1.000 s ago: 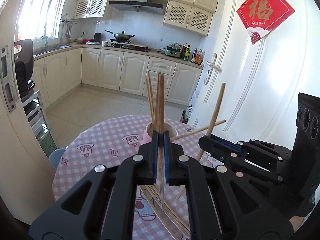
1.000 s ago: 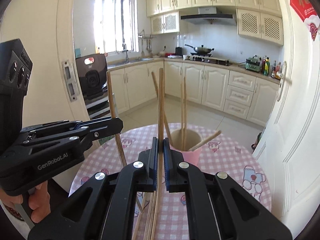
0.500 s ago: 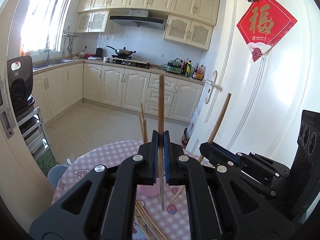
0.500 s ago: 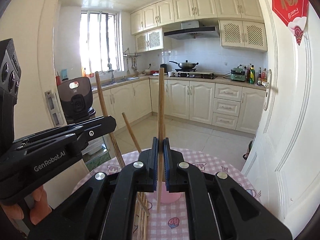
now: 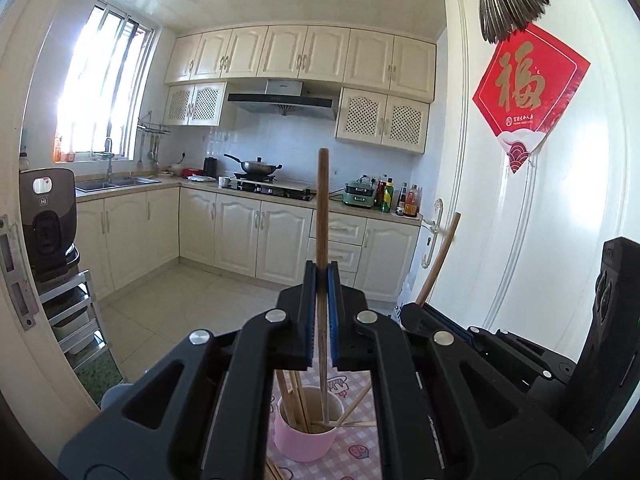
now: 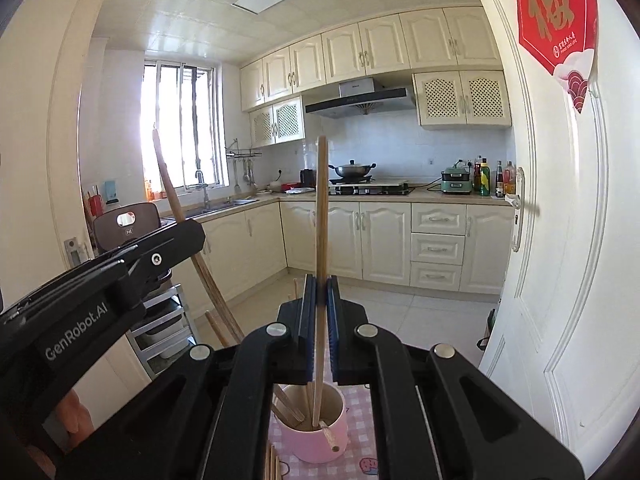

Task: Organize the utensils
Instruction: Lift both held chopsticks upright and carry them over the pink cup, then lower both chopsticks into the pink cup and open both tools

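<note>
Jaws on both my left gripper [image 5: 321,280] and right gripper [image 6: 321,284] stay clenched on one chopstick [image 5: 322,216] each, tips now lowered into the pink cup [image 5: 306,440], ready to release.

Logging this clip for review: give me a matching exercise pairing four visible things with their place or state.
Things:
1. dark chopstick
2. pale chopstick
3. pink cup
4. wok

Place or state:
A. on the stove
B. clamped upright in the right gripper
C. on the checked tablecloth, holding chopsticks
D. clamped upright in the left gripper

Pairs: 1-D, 2-B, 3-C, 4-A
</note>
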